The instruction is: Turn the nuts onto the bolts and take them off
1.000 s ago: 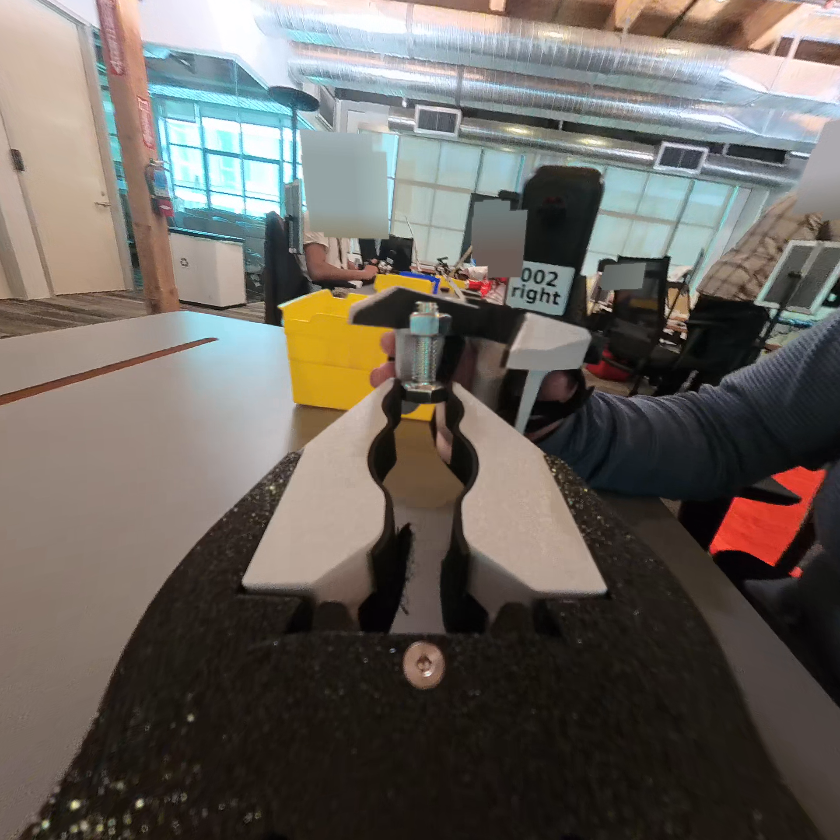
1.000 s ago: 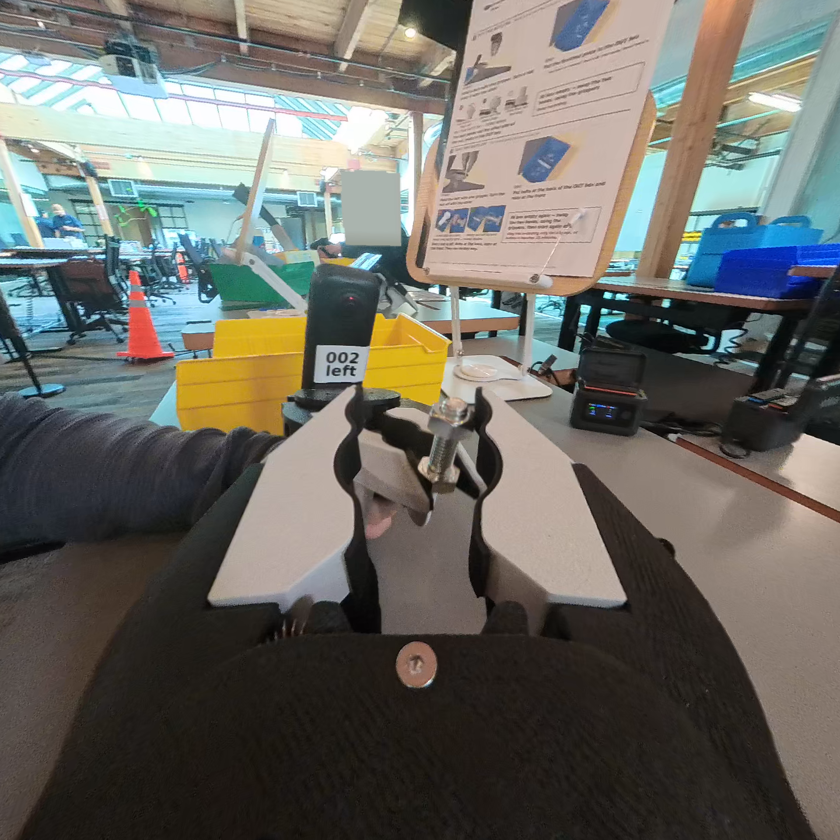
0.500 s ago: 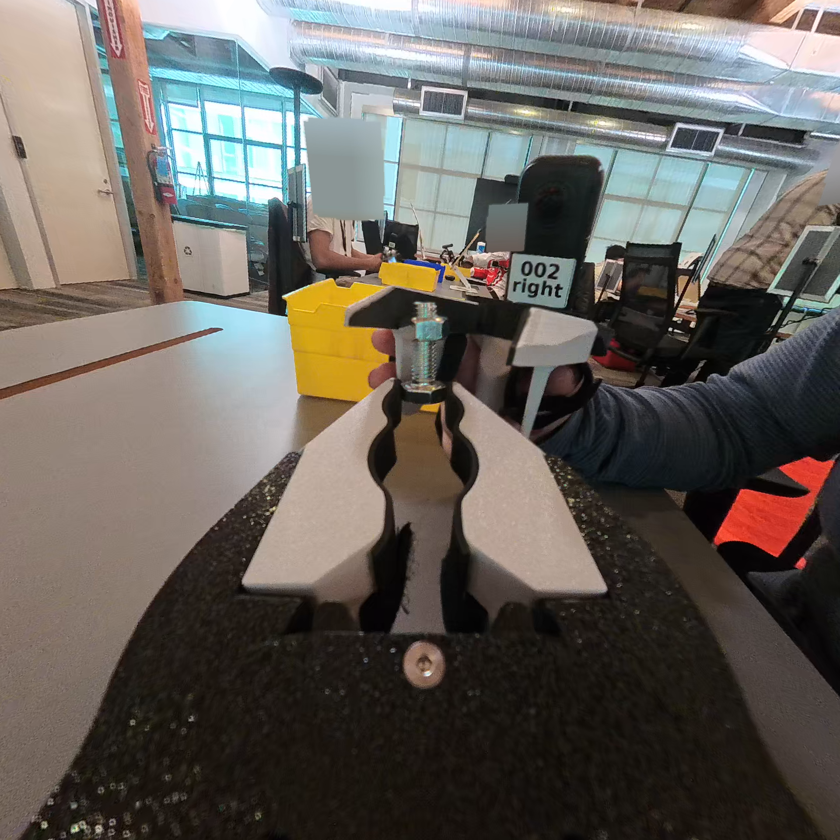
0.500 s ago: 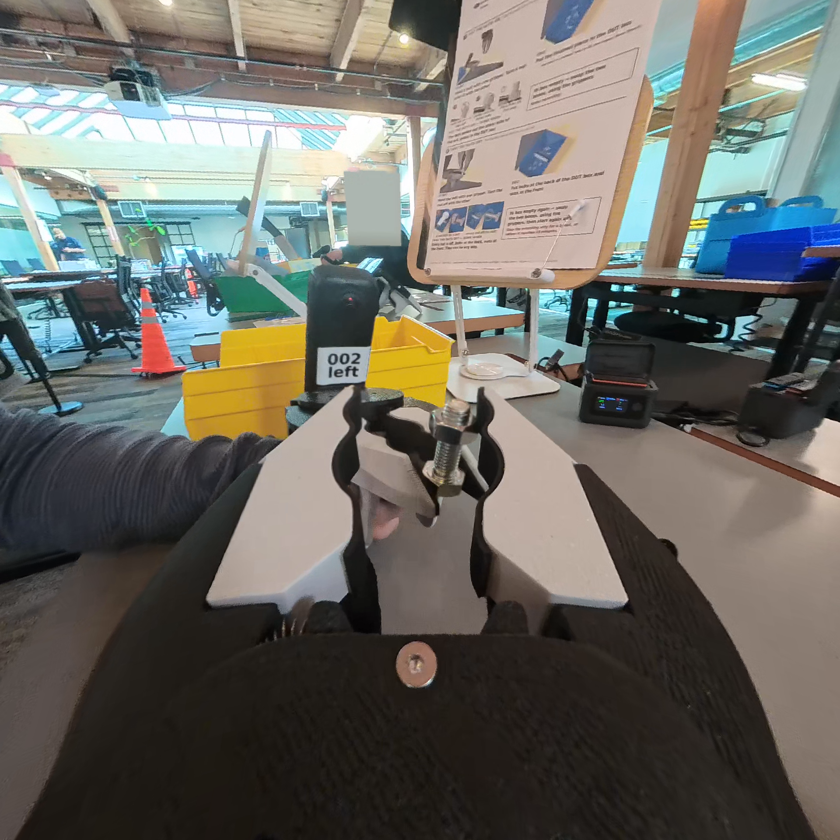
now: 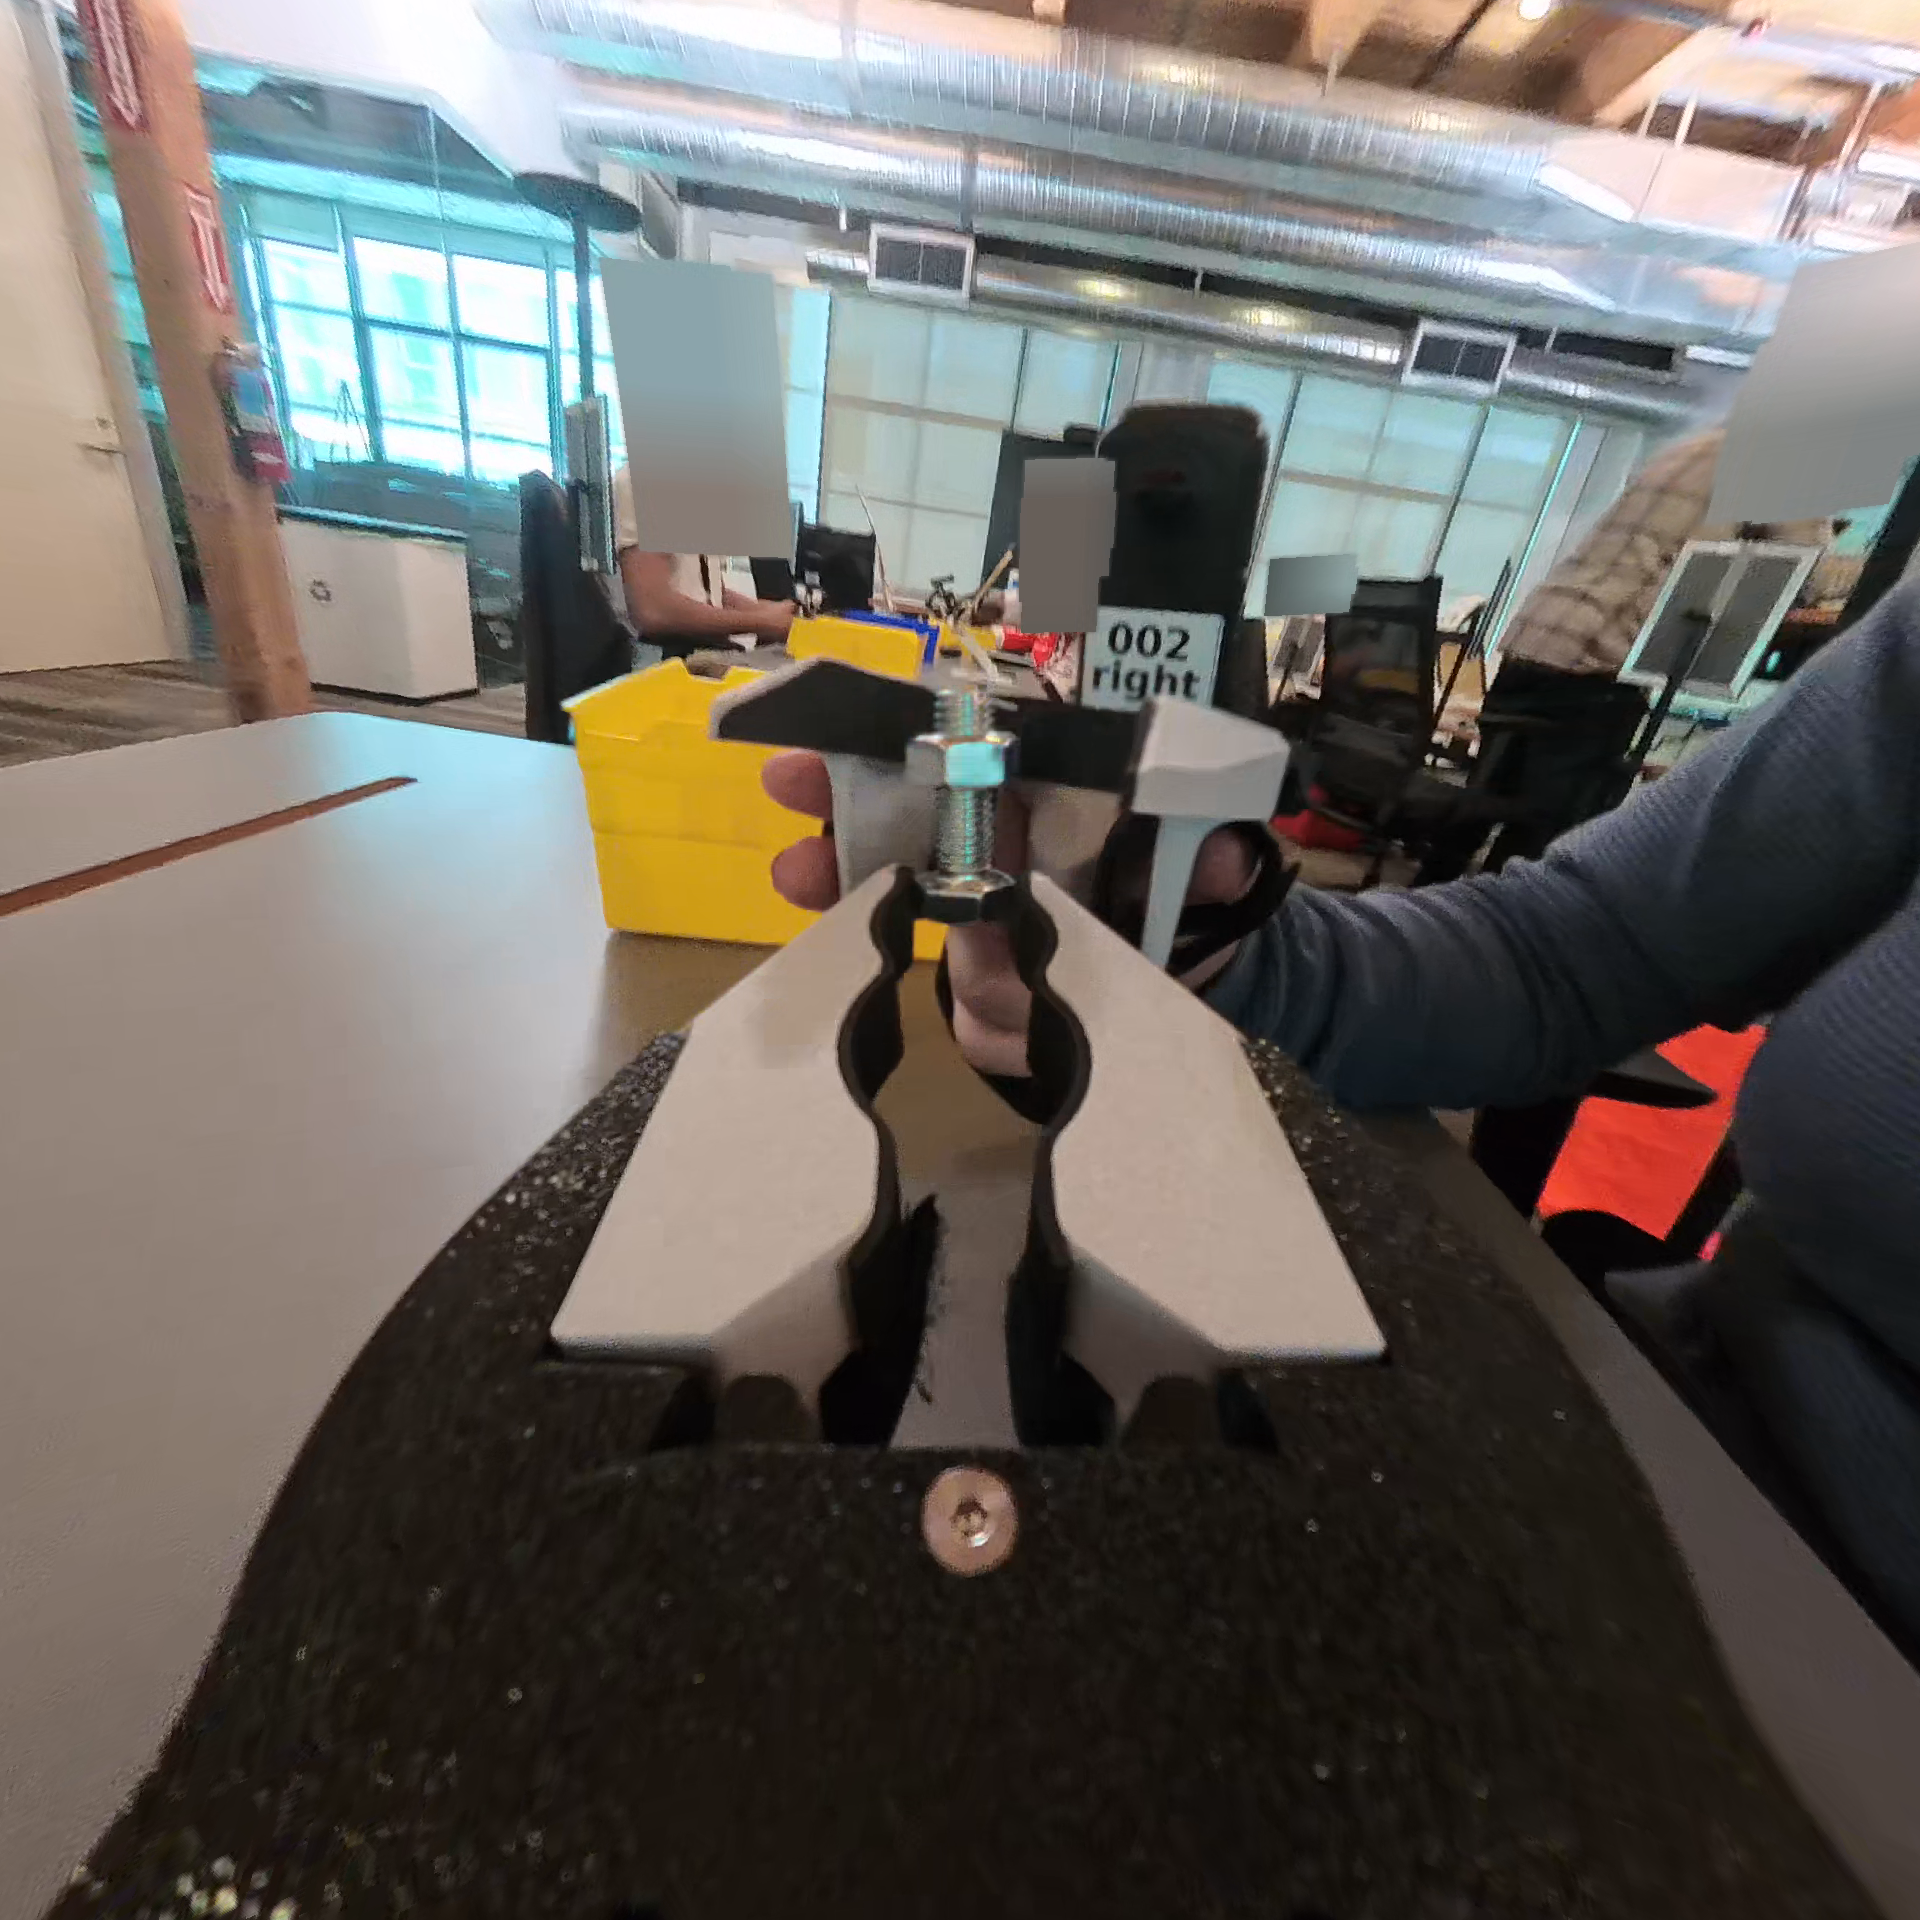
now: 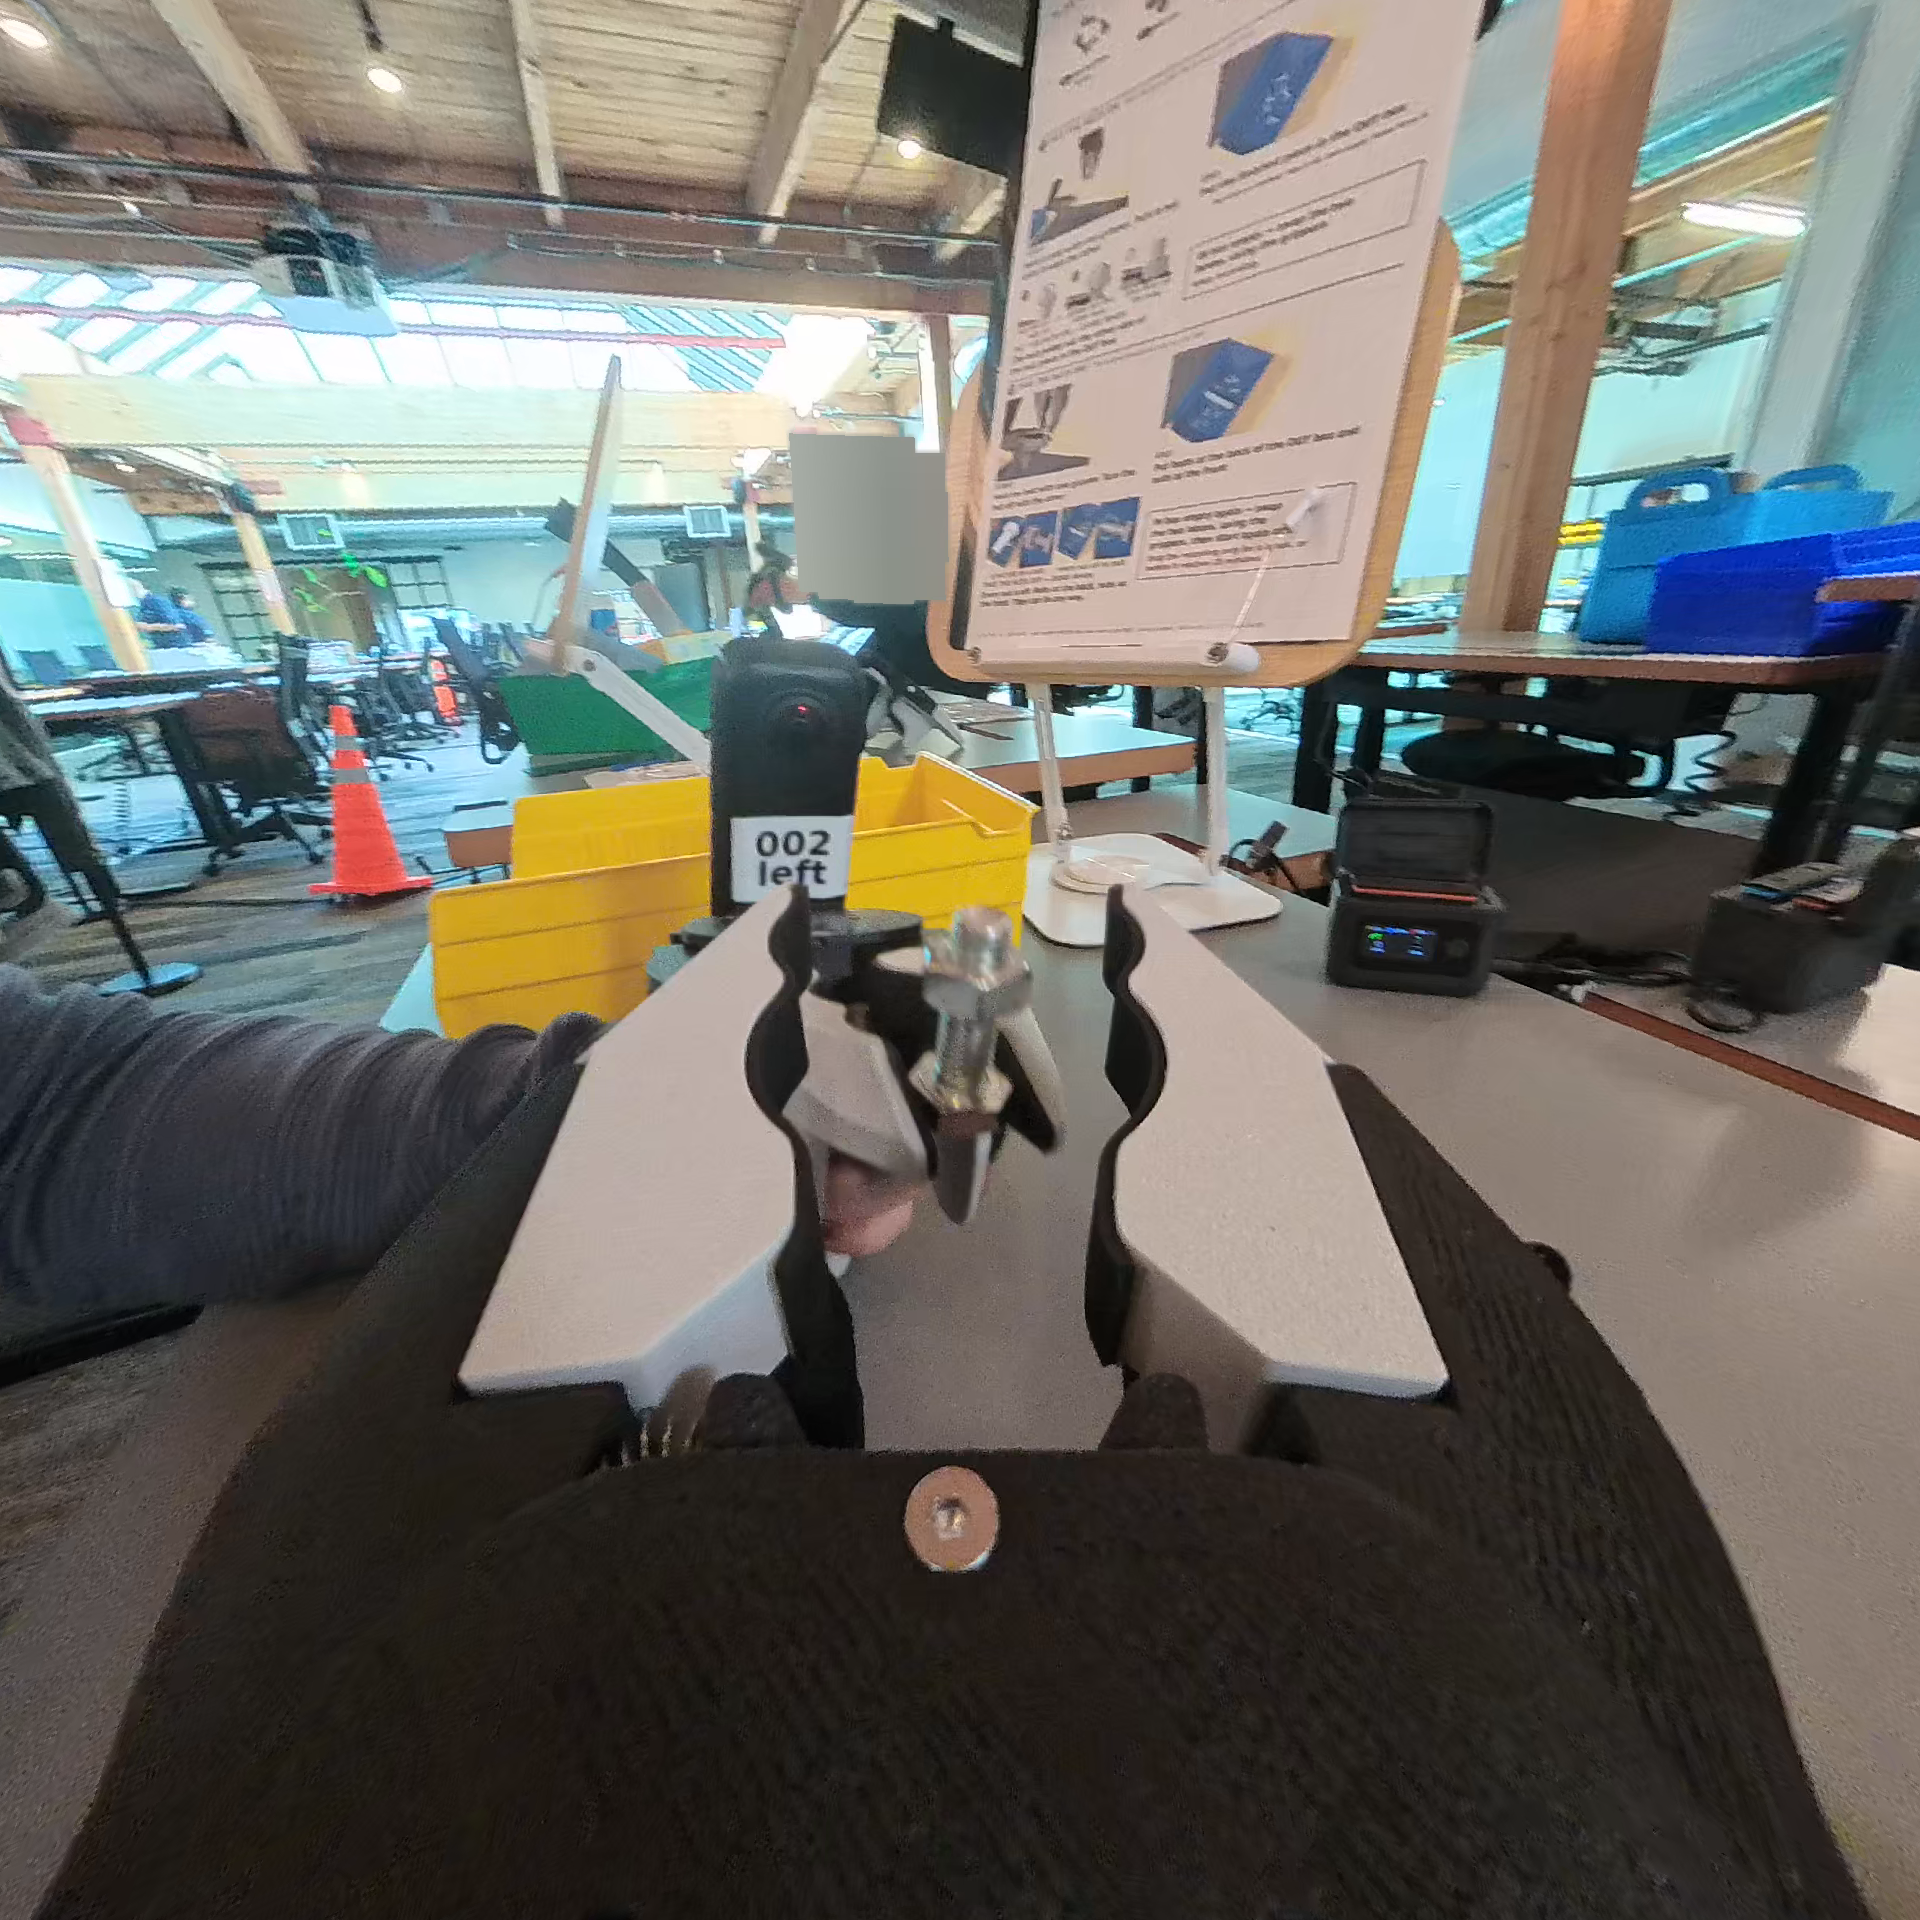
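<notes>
My left gripper [image 5: 961, 904] is shut on the hex head of a steel bolt [image 5: 961, 831] and holds it upright above the table. A nut [image 5: 961, 764] sits near the top of the bolt's thread. My right gripper [image 6: 956, 925] faces the left one with its fingers spread to either side of the nut [image 6: 977, 982], not touching it. In the right wrist view the bolt [image 6: 961, 1039] leans slightly, and the left gripper's fingers [image 6: 852, 1101] clamp its head. The right gripper also shows in the left wrist view [image 5: 987, 727], held by a hand.
A yellow bin [image 5: 675, 821] stands on the grey table [image 5: 260, 987] behind the grippers. In the right wrist view a sign board on a white stand [image 6: 1184, 343] and two black devices [image 6: 1413, 914] stand at the right. A sleeved arm [image 6: 208, 1122] reaches in from the left. The left gripper's tips are roughly 5 cm from the right gripper's.
The right gripper has shifted a little, so the nut now sits left of the middle of its gap and clear of the right finger. The left gripper still grips the bolt head.
</notes>
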Motion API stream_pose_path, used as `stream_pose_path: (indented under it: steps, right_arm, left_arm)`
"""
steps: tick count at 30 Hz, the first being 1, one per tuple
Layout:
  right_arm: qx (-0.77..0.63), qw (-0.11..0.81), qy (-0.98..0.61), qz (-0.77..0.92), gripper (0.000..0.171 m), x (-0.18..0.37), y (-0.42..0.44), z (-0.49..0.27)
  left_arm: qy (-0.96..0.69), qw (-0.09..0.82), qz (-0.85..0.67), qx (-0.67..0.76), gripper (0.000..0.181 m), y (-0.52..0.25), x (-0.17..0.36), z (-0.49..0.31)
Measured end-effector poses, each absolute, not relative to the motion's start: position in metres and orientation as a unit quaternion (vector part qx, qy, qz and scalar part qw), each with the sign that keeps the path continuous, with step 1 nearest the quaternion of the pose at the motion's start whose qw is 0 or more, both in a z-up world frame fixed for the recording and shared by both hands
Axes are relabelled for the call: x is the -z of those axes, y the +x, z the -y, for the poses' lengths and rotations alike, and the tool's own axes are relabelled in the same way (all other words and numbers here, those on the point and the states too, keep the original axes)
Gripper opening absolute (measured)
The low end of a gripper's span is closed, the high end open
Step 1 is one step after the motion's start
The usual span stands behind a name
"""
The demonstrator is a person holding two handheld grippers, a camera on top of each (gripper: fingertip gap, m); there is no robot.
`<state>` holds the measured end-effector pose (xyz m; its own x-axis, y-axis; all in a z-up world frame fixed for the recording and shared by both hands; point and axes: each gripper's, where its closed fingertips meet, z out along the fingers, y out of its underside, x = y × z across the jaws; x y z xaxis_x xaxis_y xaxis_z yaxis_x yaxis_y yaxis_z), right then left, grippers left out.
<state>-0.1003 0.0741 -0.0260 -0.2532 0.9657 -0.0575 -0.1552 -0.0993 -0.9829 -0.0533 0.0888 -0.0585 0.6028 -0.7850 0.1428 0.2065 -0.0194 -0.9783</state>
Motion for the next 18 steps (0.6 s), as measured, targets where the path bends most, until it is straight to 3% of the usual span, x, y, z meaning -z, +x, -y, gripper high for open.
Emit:
stream_pose_path:
  steps: [9,18]
  right_arm:
    - [-0.622,0.450,-0.410,0.492,0.052,0.023,-0.098,-0.077]
    - [-0.629,0.429,-0.403,0.507,0.056,0.029,-0.101,-0.065]
  left_arm:
    - [-0.609,0.706,-0.154,0.328,0.017,-0.096,0.050,-0.102]
    - [-0.623,0.659,-0.228,0.354,0.017,-0.055,0.064,-0.095]
